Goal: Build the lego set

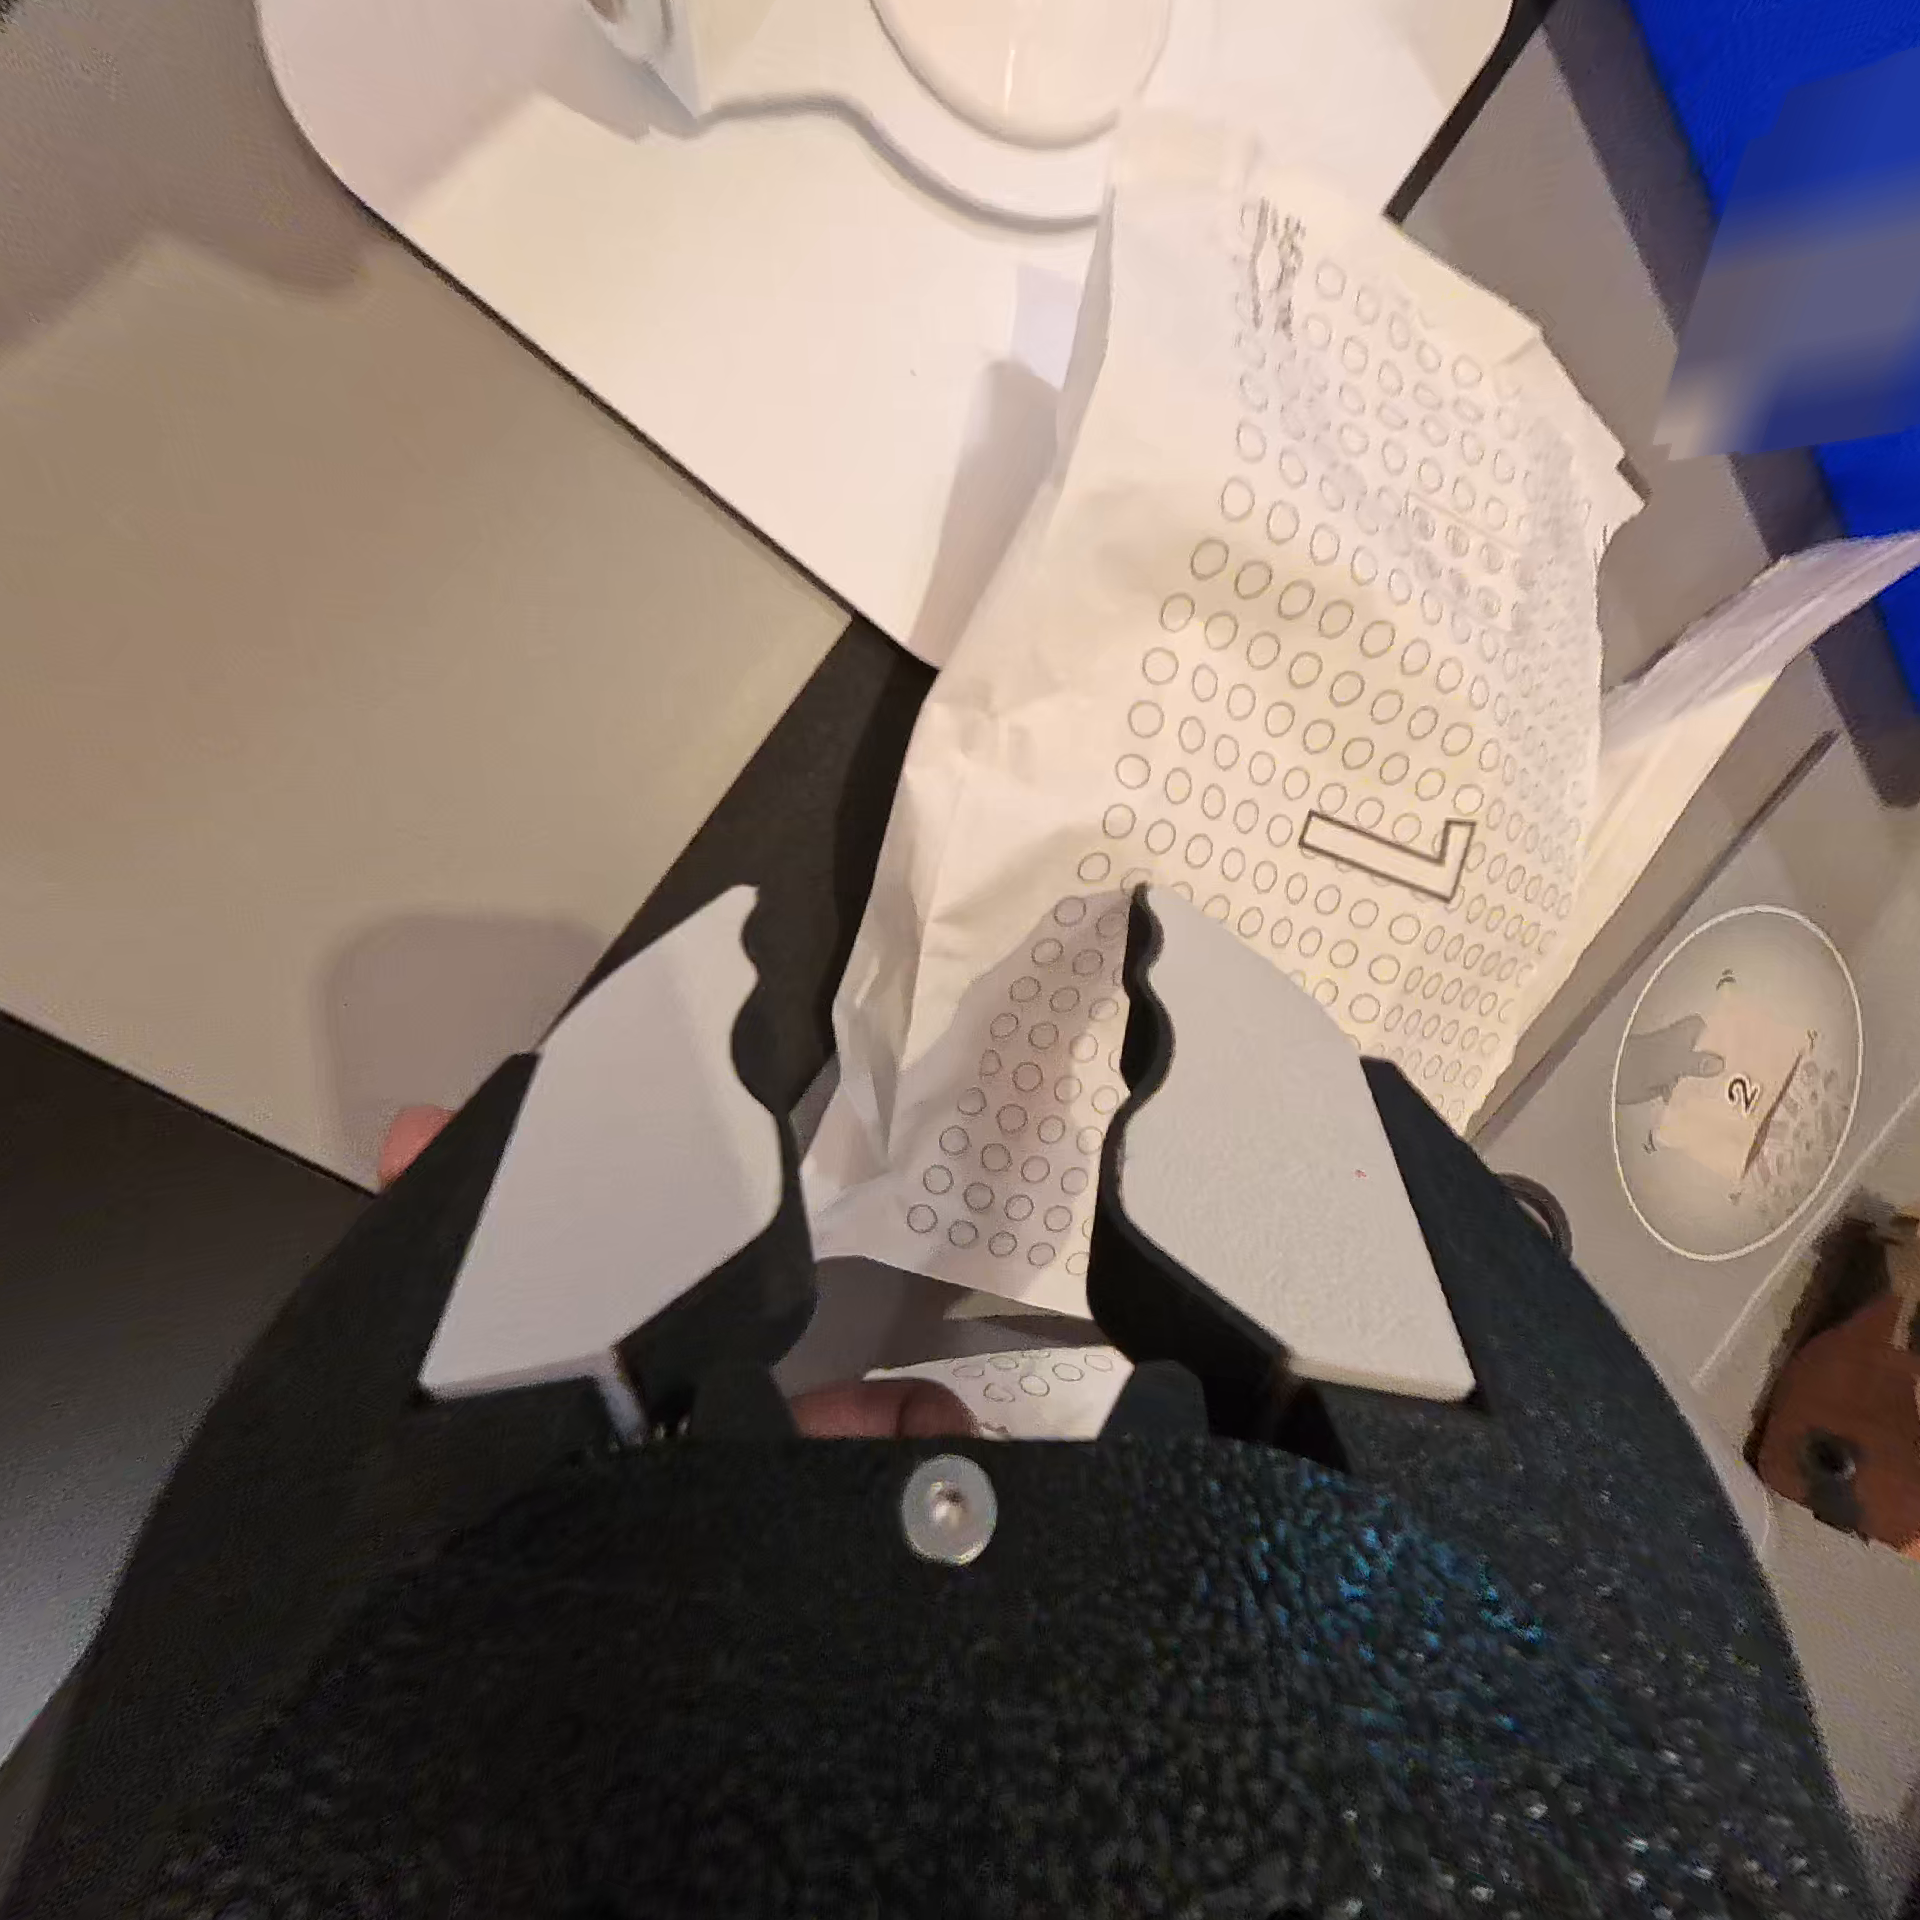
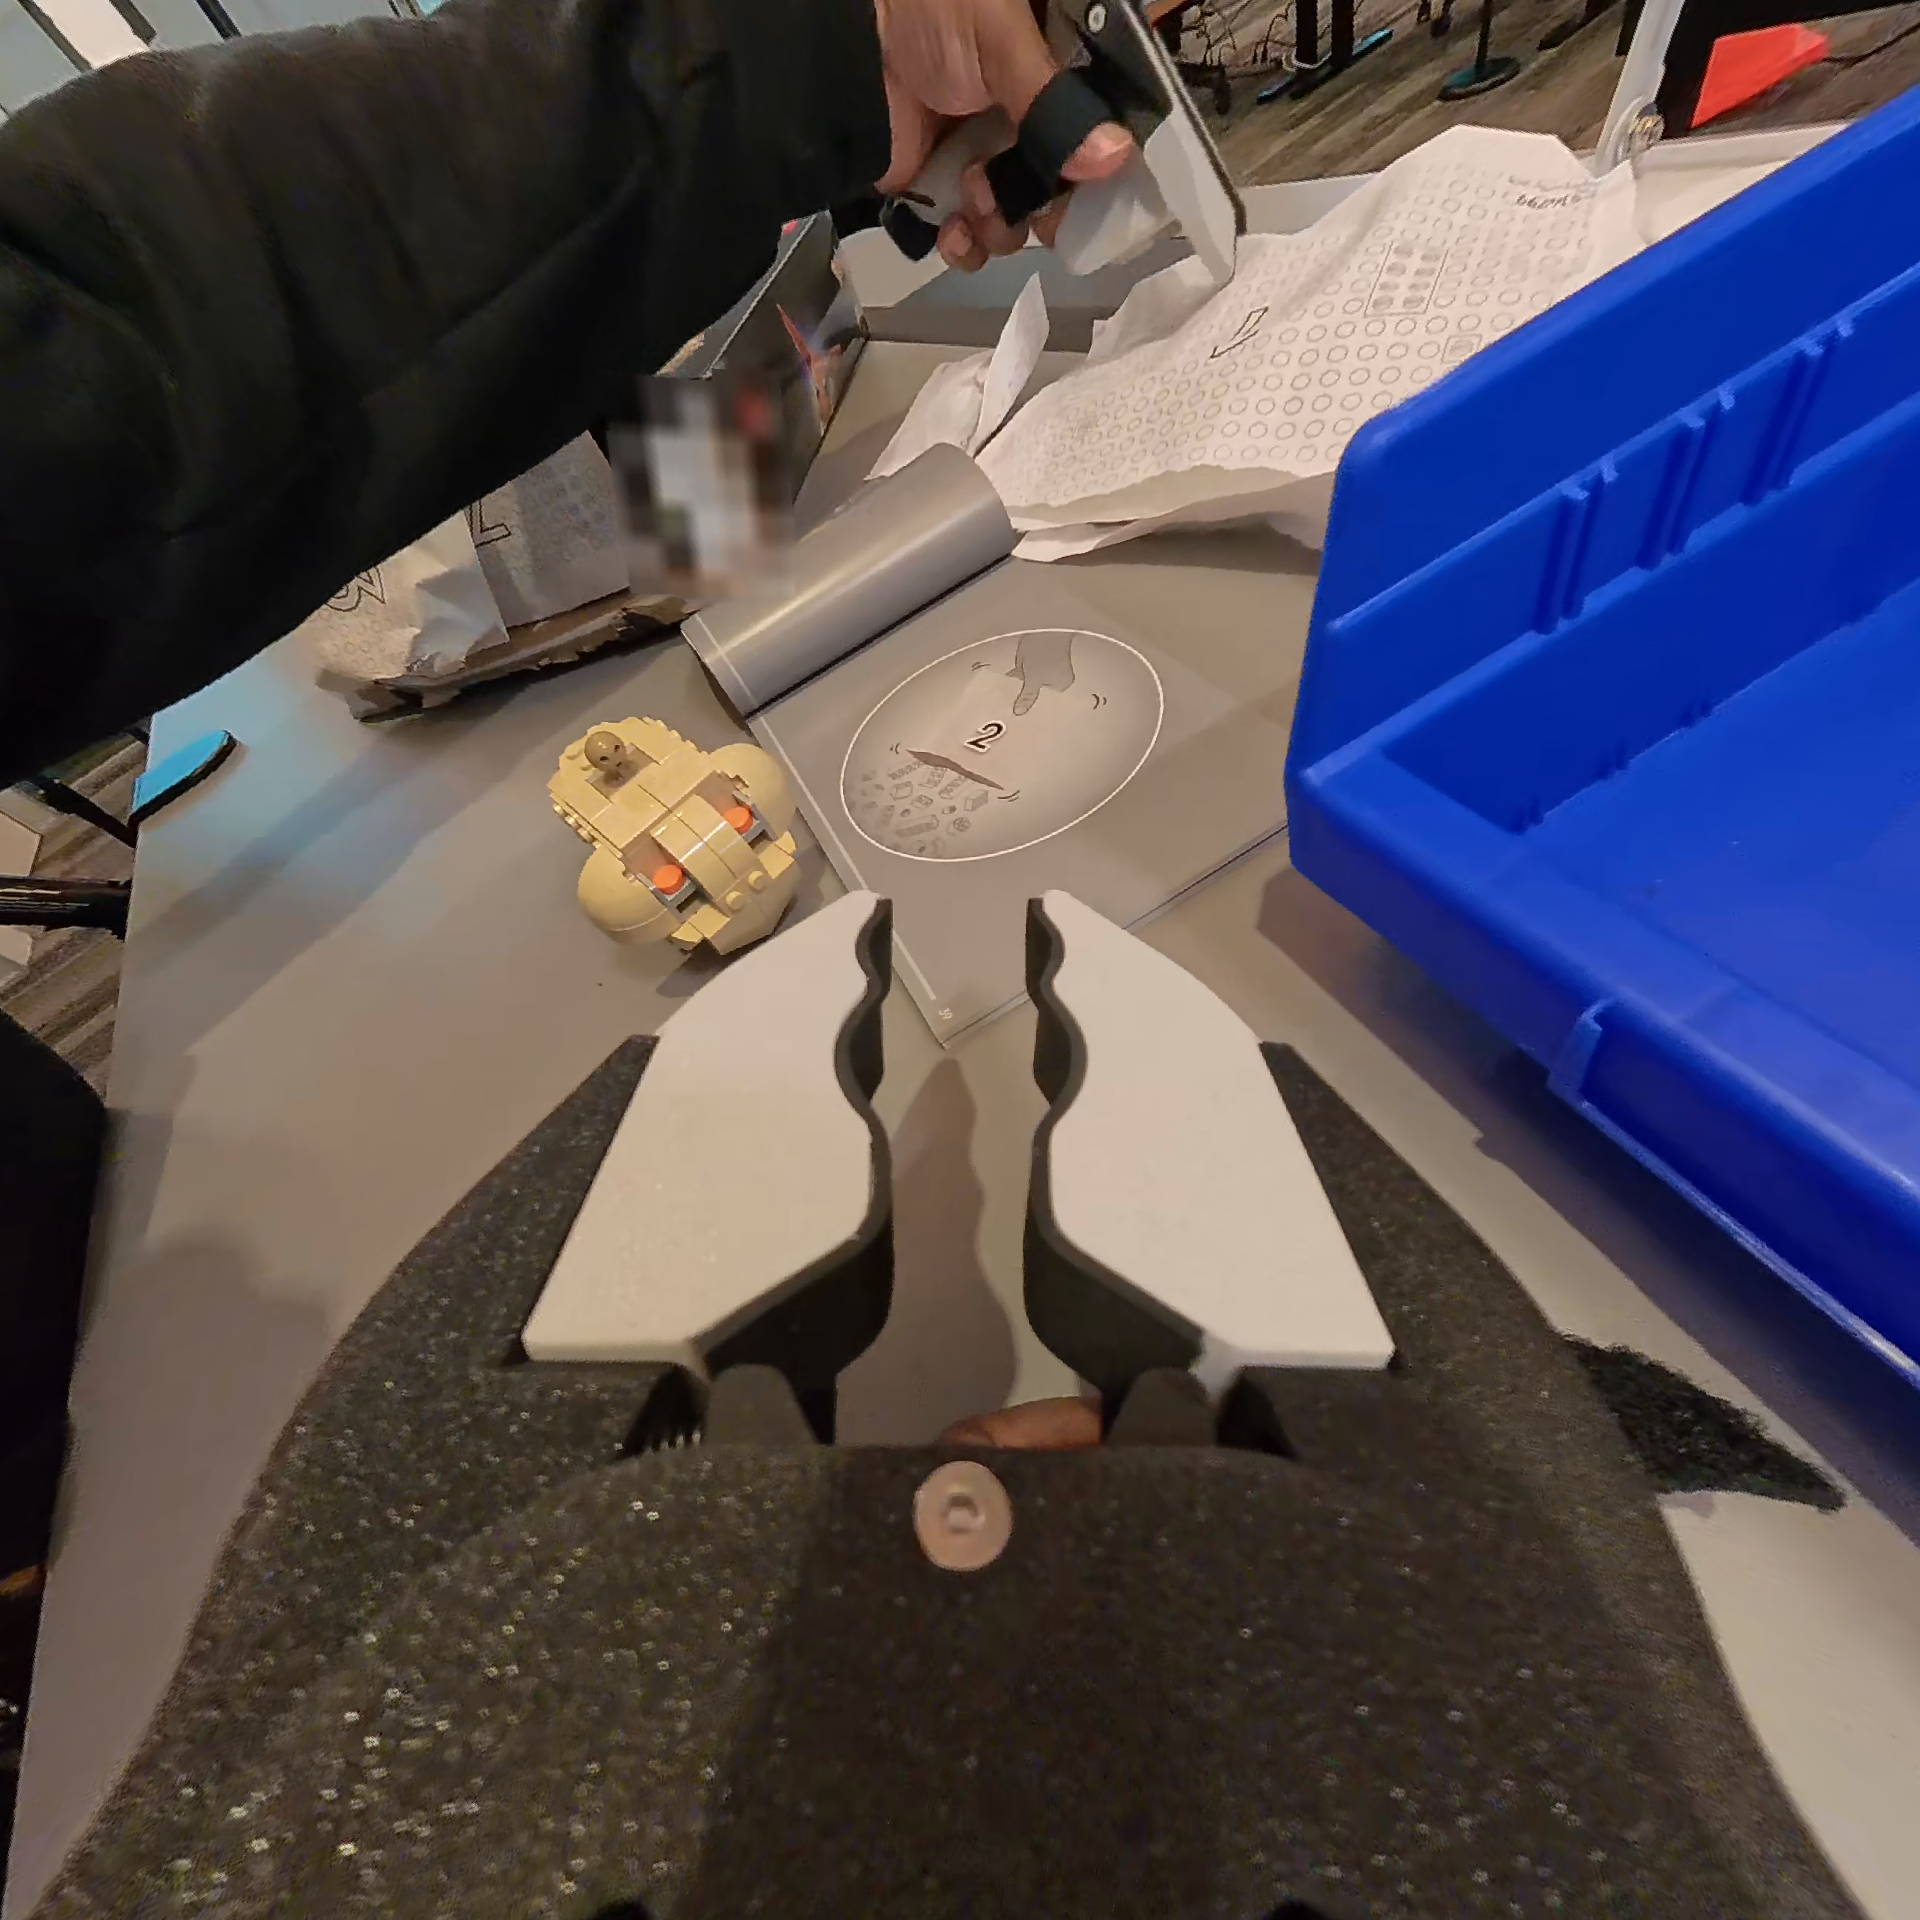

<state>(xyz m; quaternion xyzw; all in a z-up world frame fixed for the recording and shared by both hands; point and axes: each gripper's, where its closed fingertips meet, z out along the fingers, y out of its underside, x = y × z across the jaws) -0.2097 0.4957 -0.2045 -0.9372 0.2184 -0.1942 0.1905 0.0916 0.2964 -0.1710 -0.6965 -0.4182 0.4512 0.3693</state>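
Your left hand-held gripper (image 1: 940, 904) stands wide open over a crumpled white paper bag (image 1: 1299, 665) printed with small circles; the paper rises between the fingers, lying against the right finger (image 1: 1195, 1039), with a clear gap to the left one. Beyond its tips lies a white box (image 1: 727, 364), and left of it pale cardboard. Your right hand-held gripper (image 2: 958, 914) is partly open, holding nothing, hovering over the grey counter (image 2: 364, 1039) with its tips just above the near corner of an open grey booklet (image 2: 1039, 862). Just left of the tips sits a small tan brick model (image 2: 665, 842); close on the right the blue bin (image 2: 1610, 727) walls off that side. Bare counter lies beneath and to the left of this gripper. Farther ahead your dark sleeve (image 2: 364, 312) crosses the view, with torn packaging (image 2: 488, 644) under it. Carpeted floor and chair legs show beyond the counter's far edge.
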